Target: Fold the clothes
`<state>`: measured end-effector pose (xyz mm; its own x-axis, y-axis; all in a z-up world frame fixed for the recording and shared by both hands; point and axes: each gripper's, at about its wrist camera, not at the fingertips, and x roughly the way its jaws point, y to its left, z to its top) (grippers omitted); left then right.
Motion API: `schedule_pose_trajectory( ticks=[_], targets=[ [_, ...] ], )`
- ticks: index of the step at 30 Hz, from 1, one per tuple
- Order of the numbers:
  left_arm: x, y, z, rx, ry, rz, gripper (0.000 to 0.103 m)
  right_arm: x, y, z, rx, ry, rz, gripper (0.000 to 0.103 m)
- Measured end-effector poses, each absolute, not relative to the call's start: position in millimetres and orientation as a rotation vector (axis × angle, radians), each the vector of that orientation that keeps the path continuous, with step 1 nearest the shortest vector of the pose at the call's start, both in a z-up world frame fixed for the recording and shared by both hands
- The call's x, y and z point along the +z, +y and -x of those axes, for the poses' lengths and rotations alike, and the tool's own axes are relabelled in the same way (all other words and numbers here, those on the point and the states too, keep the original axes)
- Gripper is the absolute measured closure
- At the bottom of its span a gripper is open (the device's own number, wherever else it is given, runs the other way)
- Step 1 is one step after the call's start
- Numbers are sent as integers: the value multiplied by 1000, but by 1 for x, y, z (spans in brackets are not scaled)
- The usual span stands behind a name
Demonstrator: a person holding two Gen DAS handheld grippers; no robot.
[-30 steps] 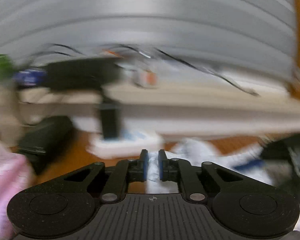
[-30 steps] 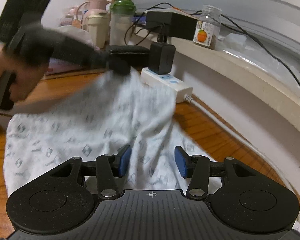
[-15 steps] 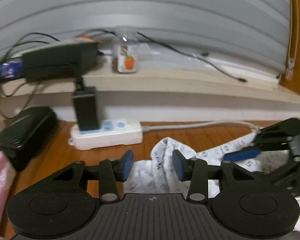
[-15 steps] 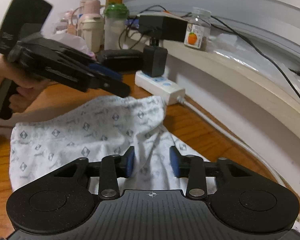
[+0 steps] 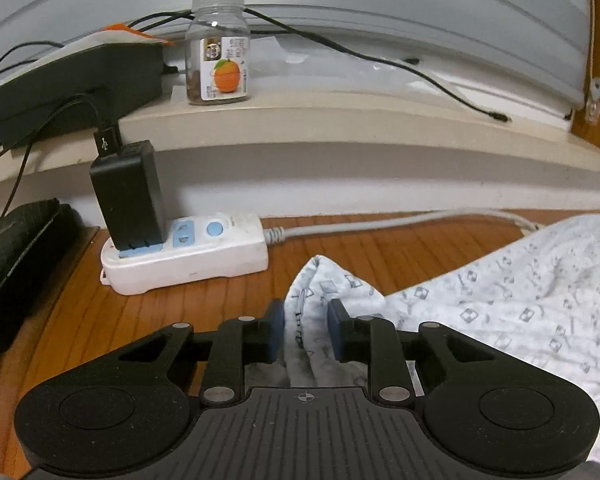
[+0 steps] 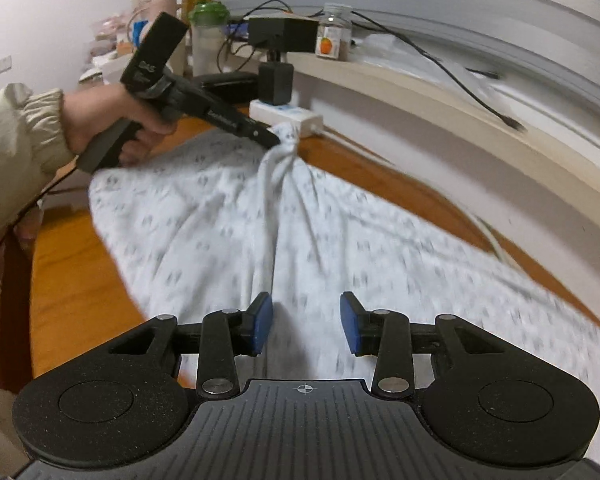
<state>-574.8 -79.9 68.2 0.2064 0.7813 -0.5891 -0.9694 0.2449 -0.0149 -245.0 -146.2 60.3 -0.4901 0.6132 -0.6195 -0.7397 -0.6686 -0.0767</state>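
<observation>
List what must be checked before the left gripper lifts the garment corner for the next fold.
1. Left gripper on the corner of the white diamond-patterned garment: ok, jaws closing with bunched cloth between them.
2. Right gripper grip: not ok, jaws opening, pads apart over the cloth, pressing nothing.
3. Garment lying flat: not ok, creases fan from the held corner.
4. White power strip clear of cloth: ok, wood shows between them.
5. Grey cable free: cannot tell, it runs behind the cloth edge.
</observation>
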Motion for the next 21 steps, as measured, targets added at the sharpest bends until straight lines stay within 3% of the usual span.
schedule_pose_trajectory(
  ticks=[21],
  targets=[
    [65, -76, 570, 1296, 551, 409, 77, 50, -245, 174, 1987, 217, 832, 66]
  ],
)
